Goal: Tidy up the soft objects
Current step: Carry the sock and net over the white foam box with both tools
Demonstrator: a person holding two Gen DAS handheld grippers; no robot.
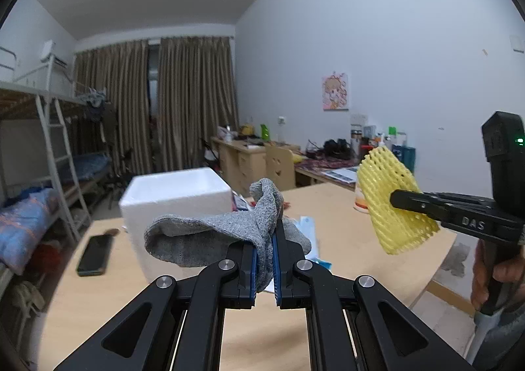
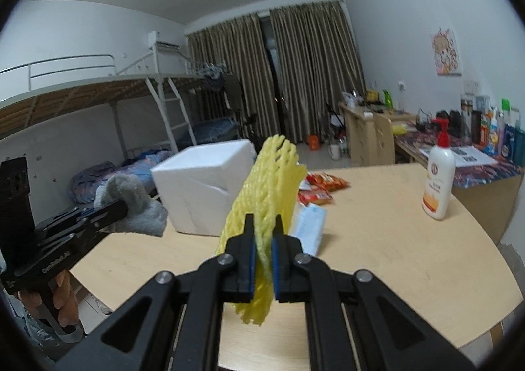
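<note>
Phone [image 1: 95, 255]: lies flat on the tabletop [image 1: 377, 239], at the left.
White foam box [image 1: 177, 197]: stands on the tabletop, behind the sock.
Left gripper [image 1: 264, 253]: jaws clamped on the grey sock [image 1: 210, 236], held up in the air above the tabletop.
Packets [image 2: 323, 187]: red ones lie on the tabletop, right of the box.
Right gripper [image 2: 264, 248]: jaws clamped on the yellow foam net [image 2: 269, 187], also lifted off the tabletop.
Lotion bottle [image 2: 438, 182]: upright on the tabletop, at the right.
</note>
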